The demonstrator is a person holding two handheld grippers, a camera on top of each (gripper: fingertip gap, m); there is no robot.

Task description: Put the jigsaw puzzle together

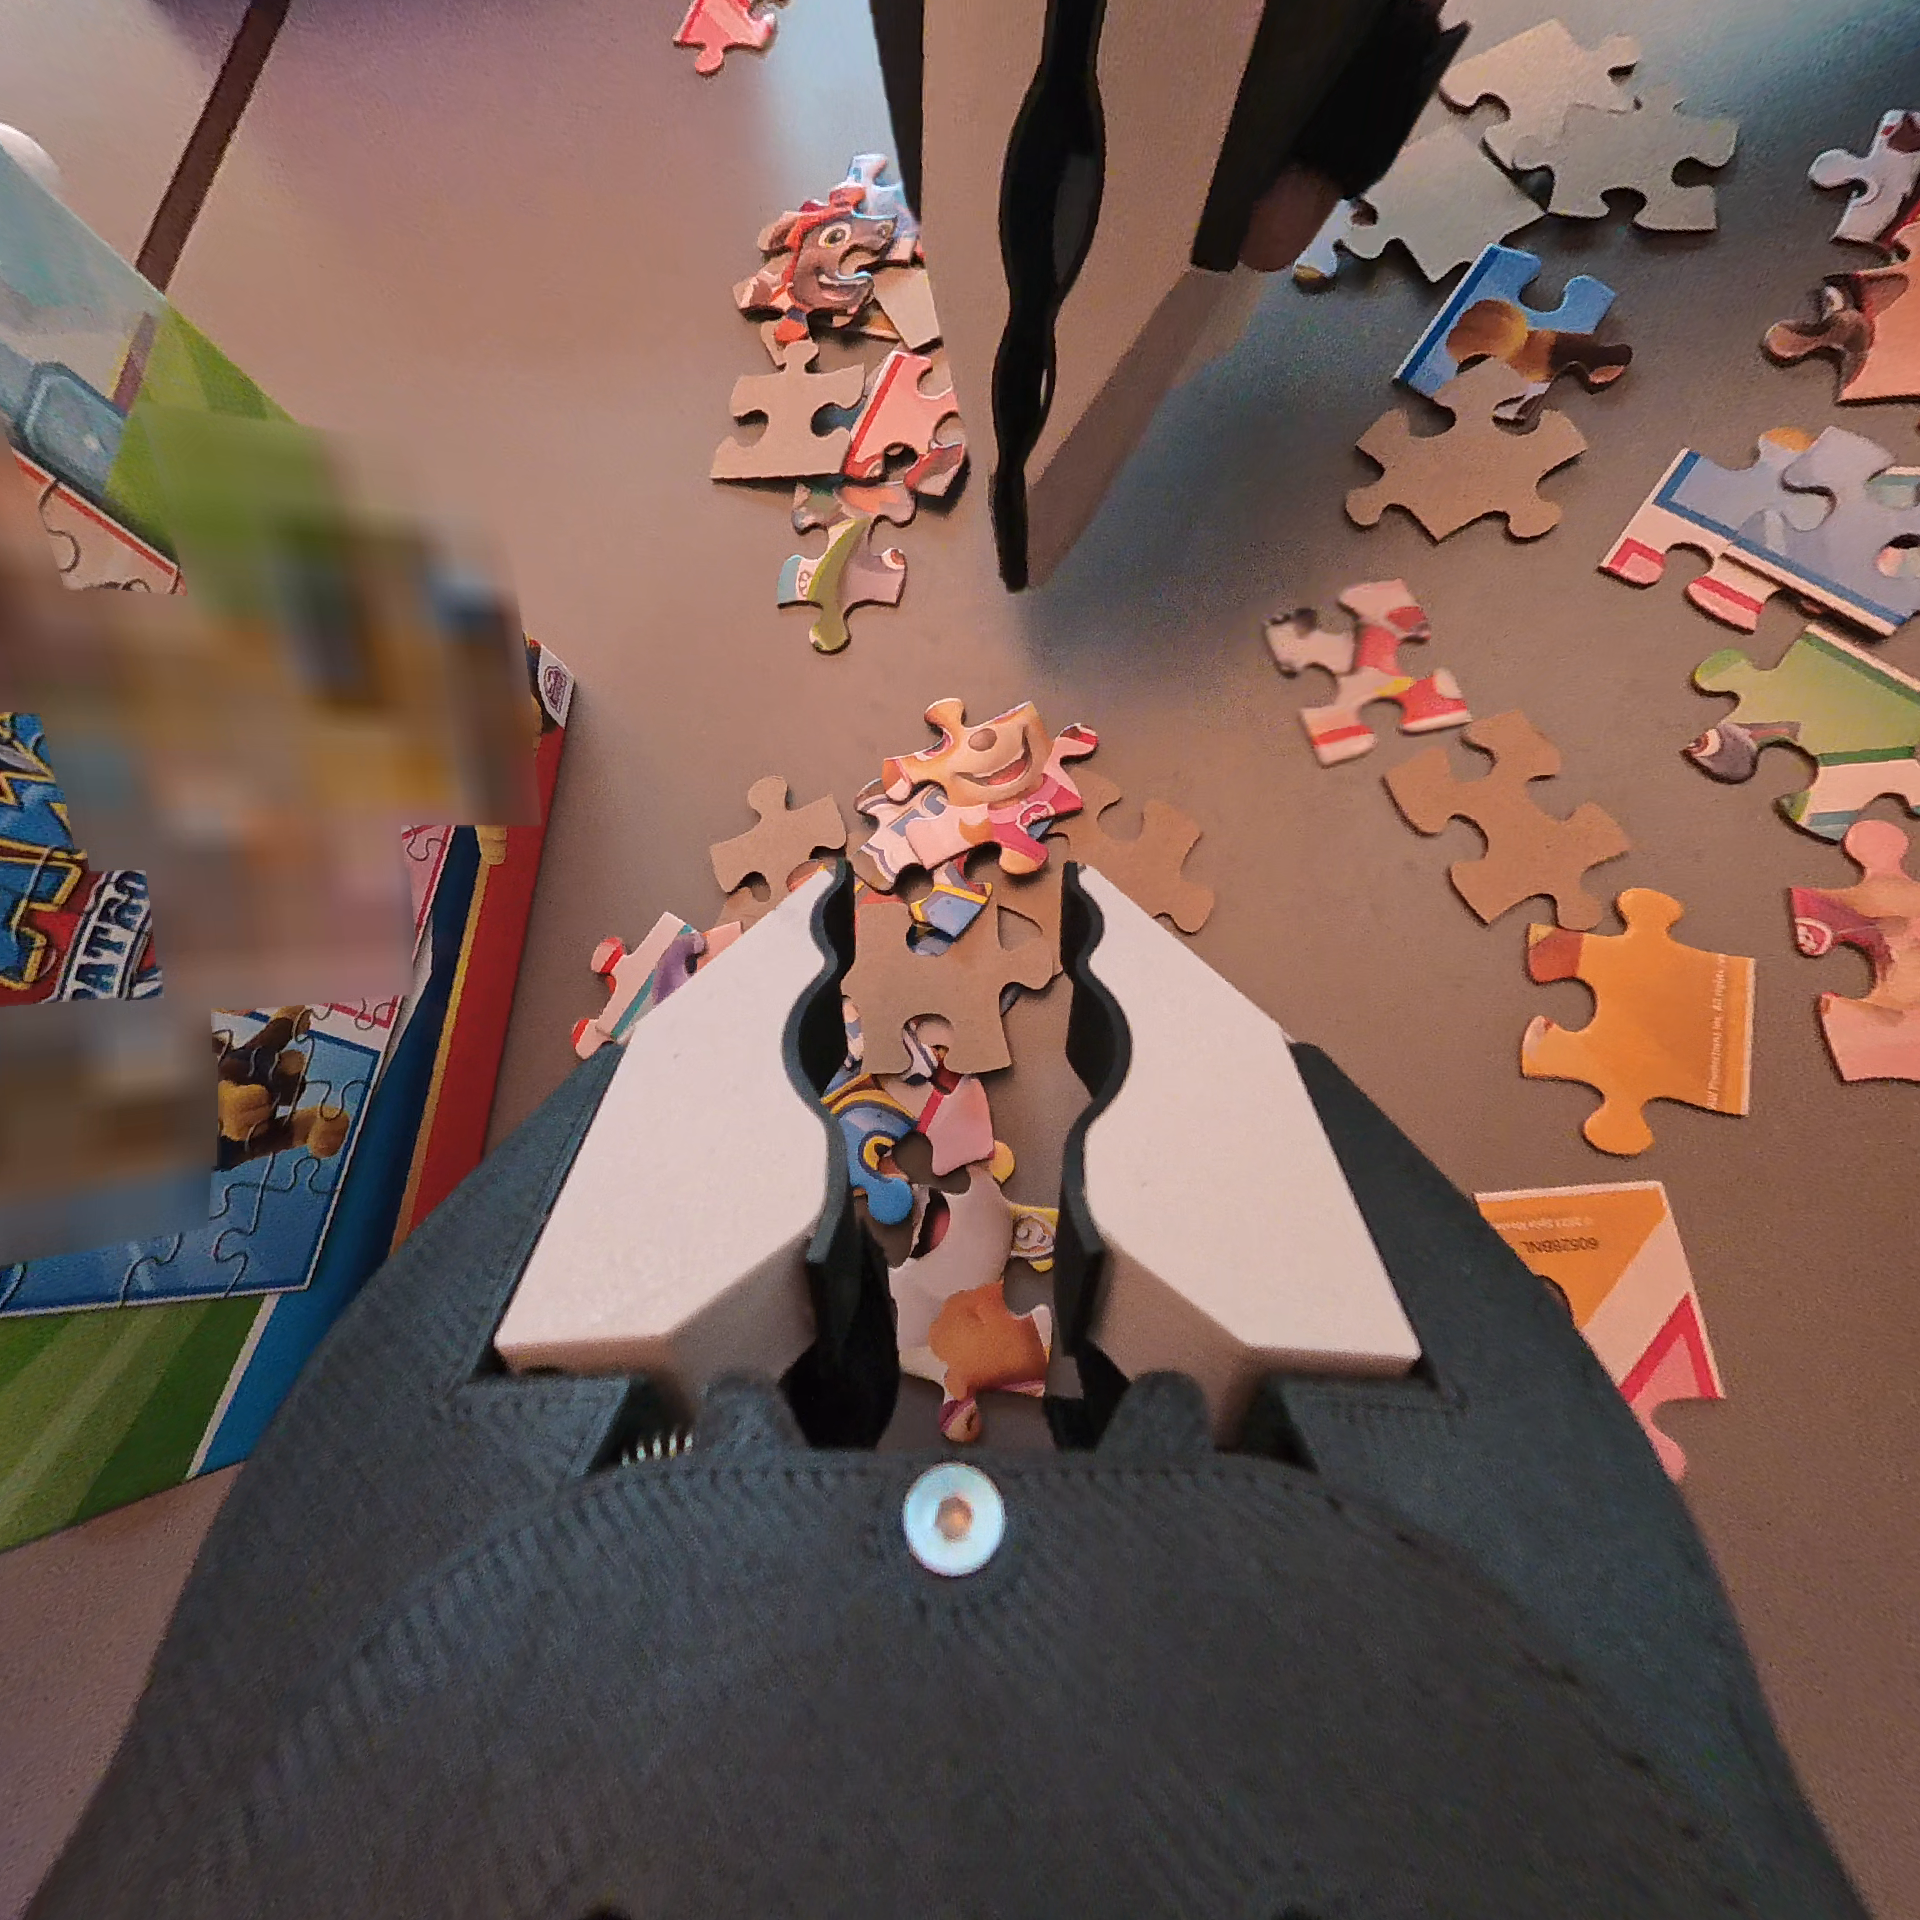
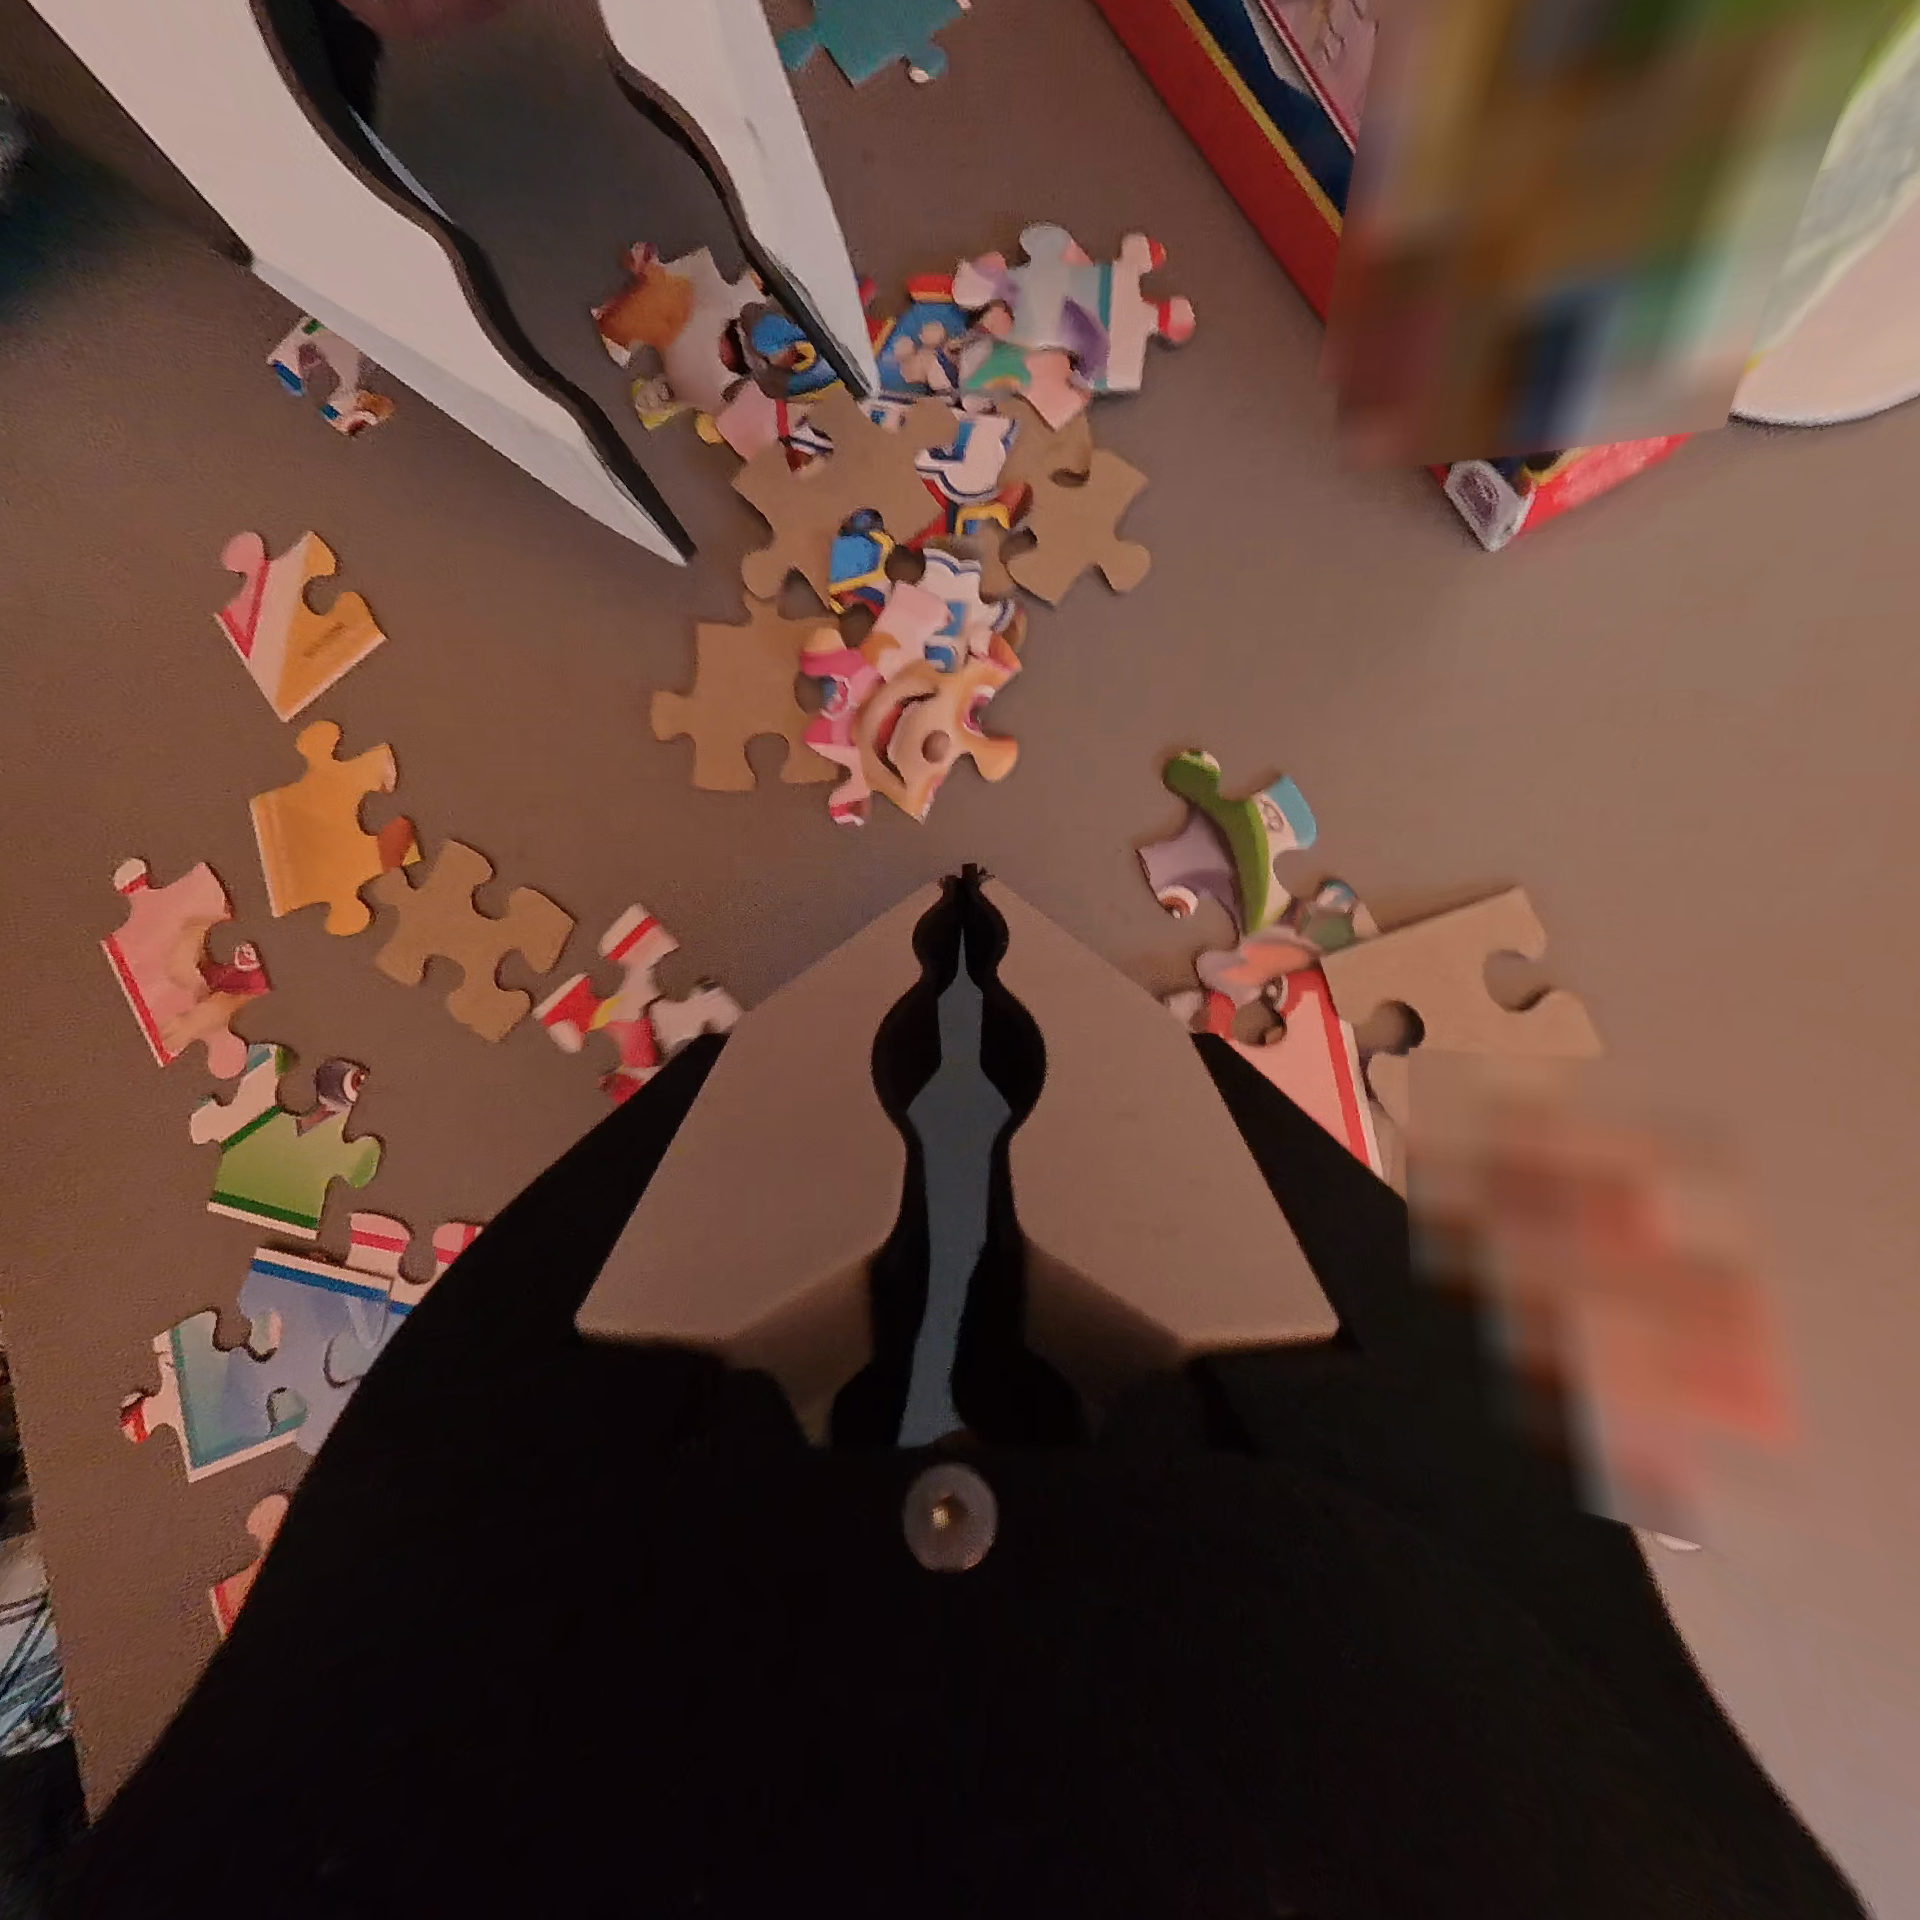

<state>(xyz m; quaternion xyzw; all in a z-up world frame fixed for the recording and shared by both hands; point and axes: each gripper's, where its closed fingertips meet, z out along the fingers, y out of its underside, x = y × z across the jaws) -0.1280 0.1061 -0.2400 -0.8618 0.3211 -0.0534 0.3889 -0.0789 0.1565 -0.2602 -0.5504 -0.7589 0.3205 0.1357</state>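
Note:
Jigsaw pieces lie scattered on a grey-brown table [image 1: 520, 312], some picture side up, some showing brown cardboard backs. My left gripper [image 1: 958, 883] is open, its white fingers straddling a small heap of pieces [image 1: 971, 810] close to the table. A brown face-down piece [image 1: 935, 987] lies between the jaws. In the right wrist view the left gripper [image 2: 771, 470] shows at the top left over the same heap [image 2: 894, 582]. My right gripper [image 2: 966, 881] is shut with nothing seen in it, just short of the heap. It shows in the left wrist view [image 1: 1013, 571] beyond the heap.
The puzzle box [image 1: 468, 1039] lies left of the left gripper and shows in the right wrist view [image 2: 1247, 135]. An orange piece [image 1: 1652, 1018] and a brown face-down piece [image 1: 1507, 831] lie to the right. Another cluster of pieces [image 1: 842, 364] sits farther off. Across from one pair of fingers to the other is roughly 8 cm.

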